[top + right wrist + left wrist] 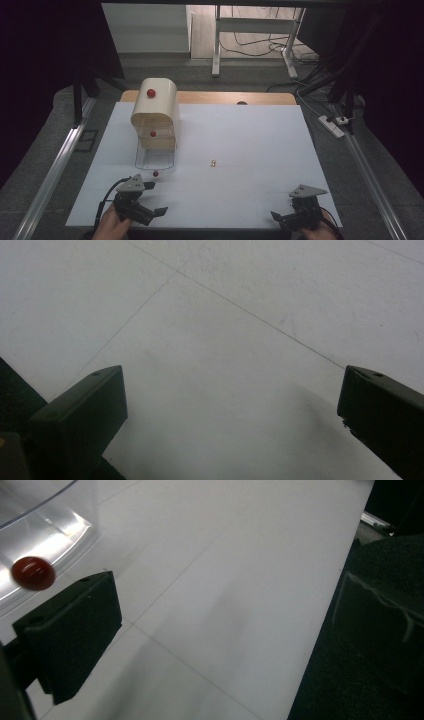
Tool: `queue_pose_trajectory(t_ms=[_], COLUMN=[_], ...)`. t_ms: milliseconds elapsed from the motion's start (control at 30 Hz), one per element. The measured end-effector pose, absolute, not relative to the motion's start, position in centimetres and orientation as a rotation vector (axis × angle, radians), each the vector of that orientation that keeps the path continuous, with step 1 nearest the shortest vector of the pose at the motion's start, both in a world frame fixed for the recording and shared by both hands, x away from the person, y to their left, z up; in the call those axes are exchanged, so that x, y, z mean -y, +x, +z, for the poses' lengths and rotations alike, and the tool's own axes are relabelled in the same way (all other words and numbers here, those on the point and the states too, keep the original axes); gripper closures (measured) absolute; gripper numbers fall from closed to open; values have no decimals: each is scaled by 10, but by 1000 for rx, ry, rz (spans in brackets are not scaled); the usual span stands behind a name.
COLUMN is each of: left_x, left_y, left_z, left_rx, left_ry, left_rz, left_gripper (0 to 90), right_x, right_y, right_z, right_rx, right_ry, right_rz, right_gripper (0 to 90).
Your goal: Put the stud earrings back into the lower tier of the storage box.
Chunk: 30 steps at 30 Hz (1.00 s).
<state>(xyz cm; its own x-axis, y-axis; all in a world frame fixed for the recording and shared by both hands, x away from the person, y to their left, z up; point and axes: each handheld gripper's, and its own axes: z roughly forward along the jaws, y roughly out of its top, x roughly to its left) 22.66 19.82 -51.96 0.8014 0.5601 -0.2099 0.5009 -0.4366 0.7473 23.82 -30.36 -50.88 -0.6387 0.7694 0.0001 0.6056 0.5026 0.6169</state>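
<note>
A cream, round-topped cabinet (156, 107) with a red knob (151, 92) on top stands at the back left of the white table (250, 135). Its lower clear drawer (154, 159) is pulled out toward me, and that drawer's red knob (155, 173) faces the front. A small gold object (213, 163) lies mid-table. My left gripper (152, 214) is open near the front edge, just short of the drawer. In the left gripper view the drawer's red knob (33, 573) and clear wall (50, 525) sit beyond my left gripper's (225, 625) jaws. My right gripper (282, 217) (232, 410) is open over bare table at the front right.
A wooden strip (225, 97) runs along the table's far edge. Metal rails (55, 170) flank both sides. A power strip (332, 126) and cables lie on the floor at the right, and a white frame's legs (216, 45) stand behind.
</note>
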Motion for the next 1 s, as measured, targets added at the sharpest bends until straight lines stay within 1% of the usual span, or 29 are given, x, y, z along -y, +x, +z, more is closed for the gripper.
queue_pose_trajectory(t_ms=[267,533,667,1000], left_x=[-178,-158,-148,-126], left_y=[235,245,251,268], left_z=[-520,-518,-518,-521], left_rx=[-733,-702,-684,-677], left_ry=[2151,2154,2180,2209], left_rz=[94,73,86,49], left_gripper=[0,0,0,0], right_x=[304,303,303,303], right_y=[238,239,239,239], right_z=[-509,-509,-509,-509], right_rx=[-2475,-2477,-2479,-2477], right_ry=[1157,1158,1160,1159], right_rz=[850,845,846,846], right_gripper=[0,0,0,0])
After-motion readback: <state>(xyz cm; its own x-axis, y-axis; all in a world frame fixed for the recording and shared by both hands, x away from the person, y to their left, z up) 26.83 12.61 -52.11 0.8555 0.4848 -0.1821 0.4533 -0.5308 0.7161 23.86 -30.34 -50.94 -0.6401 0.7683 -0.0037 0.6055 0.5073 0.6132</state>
